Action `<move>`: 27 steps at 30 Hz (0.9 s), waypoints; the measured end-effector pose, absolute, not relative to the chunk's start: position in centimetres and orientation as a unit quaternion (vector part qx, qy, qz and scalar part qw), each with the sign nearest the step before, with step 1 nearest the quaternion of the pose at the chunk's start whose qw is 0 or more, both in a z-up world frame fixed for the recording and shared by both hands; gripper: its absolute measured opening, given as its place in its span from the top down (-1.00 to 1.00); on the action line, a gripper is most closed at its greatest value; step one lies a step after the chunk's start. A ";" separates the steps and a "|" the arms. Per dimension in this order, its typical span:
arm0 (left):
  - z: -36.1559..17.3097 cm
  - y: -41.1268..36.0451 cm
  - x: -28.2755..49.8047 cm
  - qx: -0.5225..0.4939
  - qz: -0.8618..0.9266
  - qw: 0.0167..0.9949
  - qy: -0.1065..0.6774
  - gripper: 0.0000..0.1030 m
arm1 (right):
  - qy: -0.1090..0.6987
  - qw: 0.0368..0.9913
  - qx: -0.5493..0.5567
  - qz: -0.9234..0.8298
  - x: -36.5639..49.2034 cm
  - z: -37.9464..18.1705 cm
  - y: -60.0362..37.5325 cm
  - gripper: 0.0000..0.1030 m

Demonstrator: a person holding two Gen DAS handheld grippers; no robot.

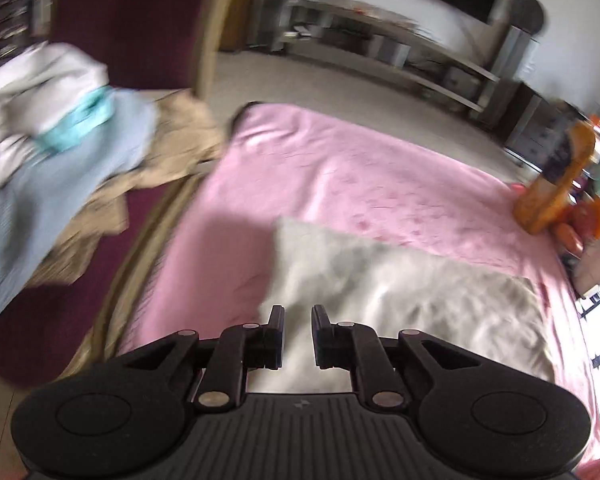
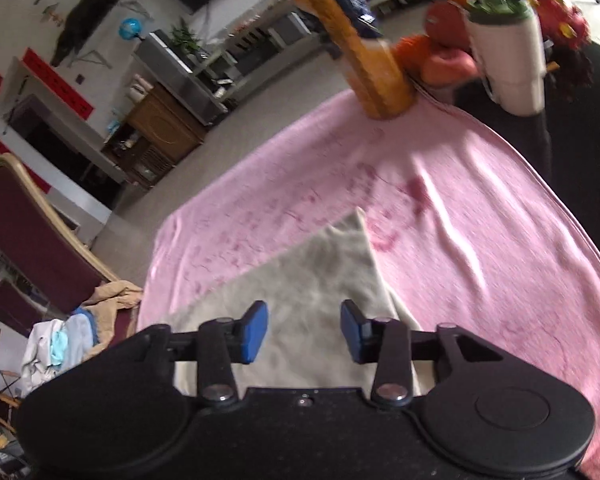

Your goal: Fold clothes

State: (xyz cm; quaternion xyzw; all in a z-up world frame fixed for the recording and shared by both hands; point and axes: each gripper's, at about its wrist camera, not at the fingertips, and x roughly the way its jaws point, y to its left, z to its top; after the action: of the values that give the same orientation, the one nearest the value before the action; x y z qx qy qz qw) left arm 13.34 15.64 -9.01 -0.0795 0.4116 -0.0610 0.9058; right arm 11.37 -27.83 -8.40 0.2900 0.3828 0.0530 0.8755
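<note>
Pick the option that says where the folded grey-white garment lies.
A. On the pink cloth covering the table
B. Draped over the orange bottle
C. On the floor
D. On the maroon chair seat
A: the grey-white garment lies flat on the pink cloth, while the chair holds a separate pile of clothes.

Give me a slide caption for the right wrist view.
Right gripper open above a folded grey cloth on the pink blanket.

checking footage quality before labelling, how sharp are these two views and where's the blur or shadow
Left wrist view: heavy motion smear on the clothes pile and the grey garment; a shadow darkens the pink cloth; the left gripper stays crisp. Right wrist view: milder blur, fisheye bending the pink cloth's edge, bright glare on the white container.
</note>
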 end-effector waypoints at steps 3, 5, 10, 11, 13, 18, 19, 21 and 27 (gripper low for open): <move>-10.0 12.1 16.7 -0.036 -0.120 0.903 0.411 0.78 | 0.382 0.875 0.277 0.104 15.0 -8.3 -26.3 0.72; -12.1 10.4 18.7 -0.029 -0.157 0.891 0.425 0.76 | 0.402 0.856 0.292 0.142 17.7 -10.0 -25.4 0.70; -18.0 11.0 21.2 -0.082 -0.141 0.864 0.476 0.78 | 0.464 0.771 0.396 0.184 20.8 -17.8 -24.1 0.67; -18.9 11.9 21.5 -0.108 -0.128 0.857 0.487 0.74 | 0.477 0.748 0.424 0.181 20.7 -19.5 -24.3 0.67; -19.2 14.3 21.7 -0.157 -0.093 0.855 0.486 0.76 | 0.503 0.727 0.436 0.167 20.6 -21.8 -24.9 0.67; -19.2 18.4 20.7 -0.217 -0.006 0.857 0.467 0.76 | 0.464 0.718 0.510 0.099 18.6 -24.3 -30.0 1.00; -18.9 18.7 20.3 -0.209 0.015 0.863 0.460 0.76 | 0.446 0.729 0.514 0.078 17.9 -24.1 -31.1 1.00; -18.5 19.4 19.8 -0.189 0.066 0.871 0.449 0.76 | 0.411 0.748 0.520 0.026 16.4 -23.8 -33.3 1.00; -14.9 21.1 19.6 -0.153 0.119 0.884 0.424 0.83 | 0.332 0.761 0.551 -0.084 12.7 -21.6 -36.5 0.87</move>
State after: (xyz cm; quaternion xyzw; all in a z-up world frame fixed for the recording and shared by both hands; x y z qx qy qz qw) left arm 19.58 21.11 -14.87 -0.1532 0.4244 0.1193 0.8844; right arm 12.66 -36.49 -21.57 0.5514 0.3321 -0.0838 0.7607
